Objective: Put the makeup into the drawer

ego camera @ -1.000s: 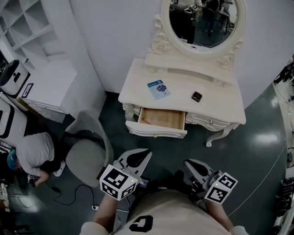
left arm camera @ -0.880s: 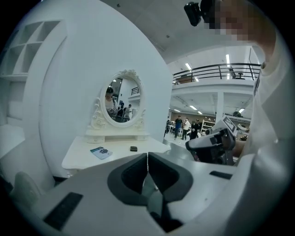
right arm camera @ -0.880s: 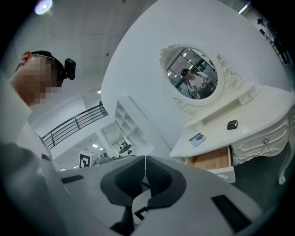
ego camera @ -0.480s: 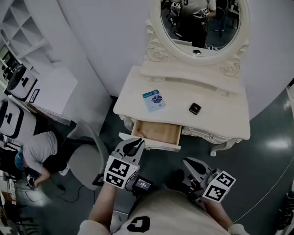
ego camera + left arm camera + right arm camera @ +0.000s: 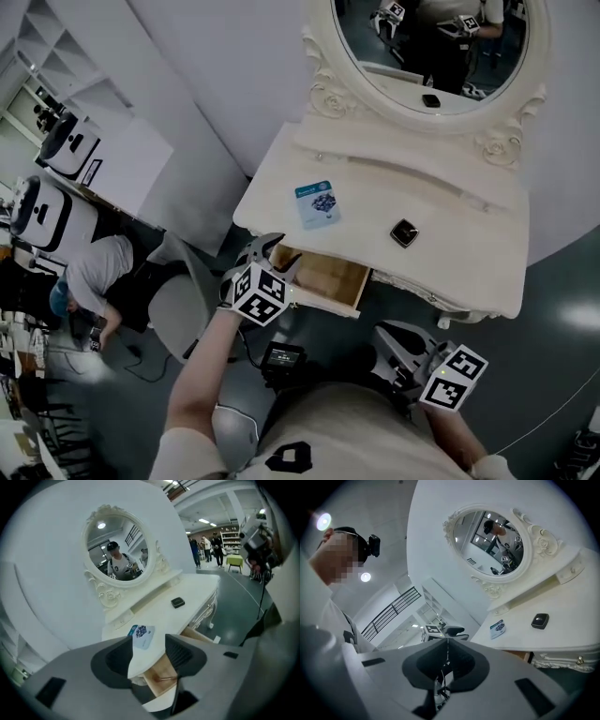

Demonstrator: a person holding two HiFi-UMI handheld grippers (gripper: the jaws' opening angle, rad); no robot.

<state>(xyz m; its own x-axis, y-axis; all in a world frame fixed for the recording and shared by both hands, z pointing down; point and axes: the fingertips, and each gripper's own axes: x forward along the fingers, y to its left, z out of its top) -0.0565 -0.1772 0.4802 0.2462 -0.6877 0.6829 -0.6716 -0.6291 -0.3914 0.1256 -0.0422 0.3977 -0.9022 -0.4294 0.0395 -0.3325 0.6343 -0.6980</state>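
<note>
As the left gripper [image 5: 269, 255] hangs at the left corner of the open drawer [image 5: 337, 274], jaws just opened wide with nothing between them, the blue makeup packet [image 5: 319, 203] lies just beyond the drawer, dead ahead (black compact [image 5: 404, 232] farther right); the right gripper [image 5: 394, 339], closed and empty, sits well short of the drawer.

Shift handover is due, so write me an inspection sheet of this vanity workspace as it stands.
Surface: white vanity table with an oval mirror.
Job's things: blue-and-white flat packet and small black square compact lie apart on the tabletop; wooden drawer stands open, a thin stick-like item inside.
Clutter: nothing seen.
Grippers: left gripper at the drawer's left front corner, jaws have just been opening, nothing between them; right gripper low by the person's body, shut, empty.
Cables: thin dark cable on the floor by the grey chair.
Surroundings: a crouching person left of the chair.
</note>
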